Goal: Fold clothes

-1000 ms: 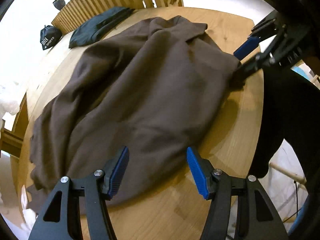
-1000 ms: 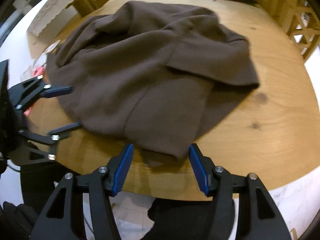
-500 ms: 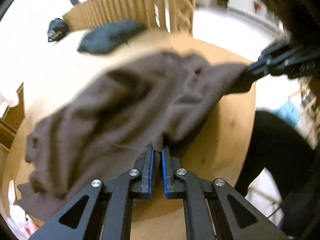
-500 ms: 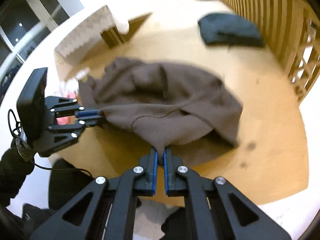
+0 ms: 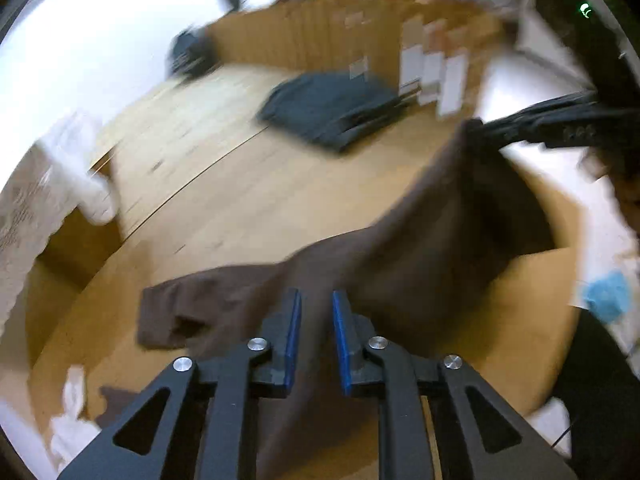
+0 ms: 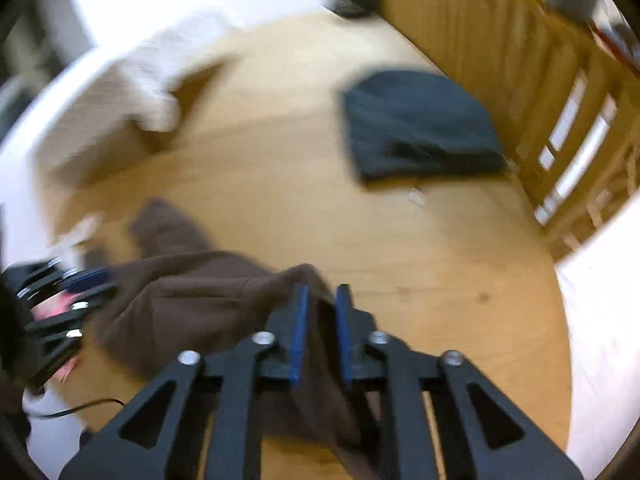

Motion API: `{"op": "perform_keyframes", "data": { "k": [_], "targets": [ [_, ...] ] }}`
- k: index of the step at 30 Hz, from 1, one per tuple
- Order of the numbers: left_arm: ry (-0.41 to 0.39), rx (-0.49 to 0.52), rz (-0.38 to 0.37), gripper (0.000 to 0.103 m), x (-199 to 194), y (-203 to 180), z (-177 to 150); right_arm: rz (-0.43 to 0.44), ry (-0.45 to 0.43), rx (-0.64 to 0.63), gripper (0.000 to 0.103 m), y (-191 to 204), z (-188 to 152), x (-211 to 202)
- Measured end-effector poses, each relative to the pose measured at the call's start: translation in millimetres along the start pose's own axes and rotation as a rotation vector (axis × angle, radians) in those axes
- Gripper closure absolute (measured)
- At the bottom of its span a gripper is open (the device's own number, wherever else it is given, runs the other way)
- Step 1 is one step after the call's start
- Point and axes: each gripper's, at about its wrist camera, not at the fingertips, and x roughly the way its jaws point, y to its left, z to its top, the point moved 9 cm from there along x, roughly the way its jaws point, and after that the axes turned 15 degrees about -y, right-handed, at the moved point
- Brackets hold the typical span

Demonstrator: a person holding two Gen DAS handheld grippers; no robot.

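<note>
Both frames are smeared by motion. The left gripper (image 5: 314, 336) has the brown garment (image 5: 420, 248) between its blue pads (image 5: 294, 336); the jaws are easing apart, yet cloth fills the narrow gap and the pads look to press on it. The right gripper (image 6: 320, 332) likewise has a fold of the brown garment (image 6: 192, 296) between its blue pads, its jaws also widening slightly around the cloth. In the left wrist view the garment hangs stretched from the near pads up toward 2 o'clock, where the right gripper (image 5: 492, 128) holds its far corner, while a loose part trails on the round wooden table (image 5: 240, 184) toward 8 o'clock. In the right wrist view the cloth runs toward 9 o'clock, where the left gripper (image 6: 86, 280) shows at the frame edge. A folded dark garment (image 6: 416, 124) lies toward 1 o'clock, near the table's far edge and just beside the wooden slatted railing (image 6: 516, 56). Between it and the brown cloth the tabletop is bare wood. The table's curved rim shows at 4 o'clock, with pale floor beyond.
</note>
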Motion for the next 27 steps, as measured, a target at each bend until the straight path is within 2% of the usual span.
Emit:
{"op": "perform_keyframes", "data": {
  "k": [1,2,3,4,5,7,11,15,20,21,22,23,24,25,27],
  "targets": [
    [0.020,-0.032,-0.006,0.089,9.1,6.2,-2.5,-0.023,0.028,0.031,0.083,-11.2,0.3,9.2],
    [0.036,-0.066,-0.018,0.088,16.4,11.4,-4.7,0.008,0.025,0.065,0.080,-17.6,-0.3,5.4],
    [0.031,-0.066,-0.046,0.087,13.6,10.5,-4.7,0.032,0.004,0.074,0.068,-23.7,-2.0,-2.4],
    [0.022,-0.060,-0.077,0.079,8.9,8.6,-4.3,0.055,-0.016,0.081,0.053,-30.0,-4.2,-10.3],
    [0.014,-0.053,-0.107,0.063,4.1,6.7,-4.0,0.069,-0.027,0.072,0.049,-36.7,-10.9,-18.5],
    [0.008,0.028,-0.149,0.050,-0.2,-7.9,-2.2,0.099,-0.020,0.061,0.047,-45.5,-32.0,-30.8],
    [0.021,0.173,-0.233,0.048,9.3,-40.9,6.6,0.110,0.064,0.082,0.047,-67.7,-86.4,-36.9],
    [0.086,0.184,-0.320,0.046,48.1,-58.4,11.5,0.103,0.108,0.069,0.047,-79.9,-136.8,-44.7],
    [0.238,0.129,-0.407,0.046,89.4,-70.7,-5.4,0.112,0.140,0.011,0.047,-78.4,-163.6,-35.2],
    [0.248,0.133,-0.402,0.046,93.6,-71.5,-8.4,0.112,0.144,-0.003,0.047,-77.9,-166.0,-31.4],
    [0.255,0.139,-0.393,0.048,97.2,-72.0,-11.1,0.113,0.148,-0.018,0.047,-77.2,-168.3,-27.6],
    [0.257,0.139,-0.395,0.063,98.1,-73.7,-12.9,0.116,0.147,-0.031,0.047,-75.9,-168.8,-24.1],
    [0.256,0.141,-0.405,0.075,96.8,-76.6,-14.2,0.123,0.139,-0.044,0.047,-74.7,-167.8,-19.9],
    [0.249,0.150,-0.395,0.099,95.0,-77.5,-14.7,0.130,0.131,-0.056,0.047,-73.5,-166.7,-15.7],
    [0.228,0.163,-0.375,0.101,88.8,-78.0,-13.9,0.148,0.111,-0.083,0.047,-70.4,-163.6,-7.1]
  ]
}}
